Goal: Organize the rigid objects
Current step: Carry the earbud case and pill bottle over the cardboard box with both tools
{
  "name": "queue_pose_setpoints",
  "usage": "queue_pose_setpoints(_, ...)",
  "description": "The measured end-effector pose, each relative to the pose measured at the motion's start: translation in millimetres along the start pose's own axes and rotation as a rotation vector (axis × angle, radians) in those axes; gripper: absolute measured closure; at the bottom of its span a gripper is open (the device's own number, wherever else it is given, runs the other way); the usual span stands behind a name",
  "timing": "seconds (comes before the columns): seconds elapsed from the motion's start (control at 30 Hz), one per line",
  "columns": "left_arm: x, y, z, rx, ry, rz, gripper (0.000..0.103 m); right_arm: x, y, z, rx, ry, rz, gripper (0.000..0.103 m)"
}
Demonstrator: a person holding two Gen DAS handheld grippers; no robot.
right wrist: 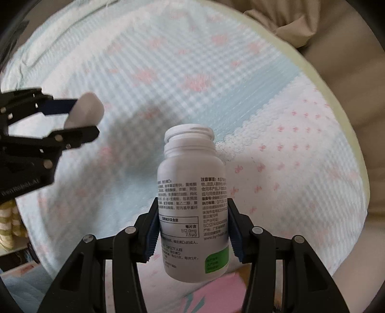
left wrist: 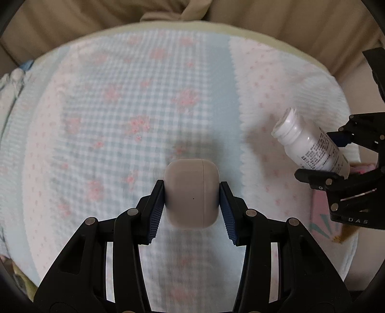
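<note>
My left gripper (left wrist: 191, 192) is shut on a beige earbud case (left wrist: 191, 193) and holds it above the quilted blanket (left wrist: 120, 108). My right gripper (right wrist: 191, 216) is shut on a white pill bottle (right wrist: 191, 204) with printed label and no cap, mouth pointing away. In the left wrist view the bottle (left wrist: 310, 142) and right gripper (left wrist: 336, 156) are at the far right. In the right wrist view the left gripper (right wrist: 79, 120) with the case (right wrist: 84, 112) is at the left.
The blanket is light blue and white with pink flowers and covers a round cushion with a pale rim (left wrist: 264, 31). Beige upholstery (left wrist: 72, 21) lies behind it. A pink printed item (right wrist: 216, 291) lies under the right gripper.
</note>
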State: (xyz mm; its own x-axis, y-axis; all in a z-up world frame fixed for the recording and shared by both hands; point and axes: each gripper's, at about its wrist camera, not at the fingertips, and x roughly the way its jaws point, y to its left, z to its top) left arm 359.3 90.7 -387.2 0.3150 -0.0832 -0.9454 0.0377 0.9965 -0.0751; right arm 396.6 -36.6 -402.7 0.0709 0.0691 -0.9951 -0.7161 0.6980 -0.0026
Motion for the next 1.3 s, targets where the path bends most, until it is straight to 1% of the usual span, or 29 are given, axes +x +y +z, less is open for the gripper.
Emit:
queue_pose_setpoints(0.13, -48.2, -25.9, -7.5, 0.045, -0.040, -0.002, 0.062, -52.1, 0.9, -20.4, 0.075, -0.052, 0.025, 0.057)
queue_pose_setpoints(0.27, -98.1, -52.2, -13.3, 0.087, -0.083, -0.021, 0.062, -107.2, -0.7, -48.3, 0.154, -0.110, 0.040, 0.057)
queue_pose_setpoints(0.37, -131.2, -76.6, -20.1, 0.128, -0.115, -0.033, 0.062, -144.1, -10.0, -75.7, 0.233, -0.144, 0.050, 0.057)
queue_pose_setpoints(0.47, -154.3, -103.5, -25.8, 0.163, -0.142, -0.044, 0.062, -165.7, -20.2, -100.8, 0.283, -0.169, 0.054, 0.057)
queue_pose_setpoints(0.63, -174.6, -154.0, -37.5, 0.212, -0.156, -0.082, 0.062, -198.6, -43.6, -159.6, 0.384, -0.211, 0.055, 0.057)
queue_pose_setpoints(0.8, -166.2, -211.2, -45.6, 0.261, -0.142, -0.127, 0.062, -204.5, -73.7, -216.2, 0.470, -0.222, 0.027, 0.057)
queue_pose_setpoints(0.97, -140.4, -271.3, -54.2, 0.306, -0.094, -0.186, 0.062, -197.8, -105.9, -277.9, 0.577, -0.193, 0.005, 0.057)
queue_pose_setpoints(1.07, -121.9, -306.6, -57.8, 0.347, -0.065, -0.198, 0.062, -186.9, -127.4, -309.9, 0.642, -0.173, 0.001, 0.057)
queue_pose_setpoints(1.2, -94.4, -344.1, -60.5, 0.376, -0.025, -0.215, 0.062, -166.6, -151.3, -341.5, 0.710, -0.143, 0.013, 0.057)
queue_pose_setpoints(1.3, -70.8, -365.9, -60.5, 0.396, 0.008, -0.219, 0.062, -145.3, -169.2, -358.6, 0.758, -0.116, 0.030, 0.057)
